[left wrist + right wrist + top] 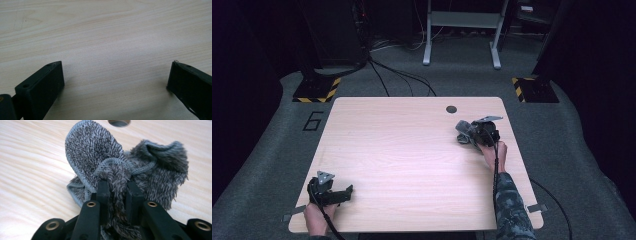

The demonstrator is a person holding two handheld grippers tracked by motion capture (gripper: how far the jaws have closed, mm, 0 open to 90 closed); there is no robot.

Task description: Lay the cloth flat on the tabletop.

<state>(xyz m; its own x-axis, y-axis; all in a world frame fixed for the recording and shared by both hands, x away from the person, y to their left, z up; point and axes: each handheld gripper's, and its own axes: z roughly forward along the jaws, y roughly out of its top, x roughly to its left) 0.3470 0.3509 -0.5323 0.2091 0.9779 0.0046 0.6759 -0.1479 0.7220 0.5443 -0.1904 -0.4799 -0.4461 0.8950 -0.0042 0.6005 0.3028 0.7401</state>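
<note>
A pale wood-grain desk (412, 160) with rounded corners sits on grey carpet (272, 165) in a dark room. A small round hole (451, 109) is cut in the desk top near its far edge, toward 1 o'clock from the middle. Beyond the desk, at 12 o'clock, stands a grey metal frame (462, 30) on two legs, and black cables (399, 75) run across the carpet from a dark stand at 11 o'clock. Two floor plates with yellow-and-black hazard stripes lie on the carpet, one at 10 o'clock (318, 90) and one at 2 o'clock (532, 89). The figure "6" (313, 121) is marked on the carpet just off the desk's far left corner; no other writing can be read.

The left tongs (343, 192) rest at 7 o'clock on the desk, held by the left hand (317, 217), jaws spread wide apart over bare wood in the left gripper view.

The right tongs (117, 192) are at 2 o'clock, held by the right hand (493, 152) with a patterned sleeve (512, 210) behind it. Their jaws are clamped on a fold of a grey fluffy cloth (120, 162), which lies bunched on the desk just short of the round hole; its stitched edge and looped underside show in the right gripper view.
</note>
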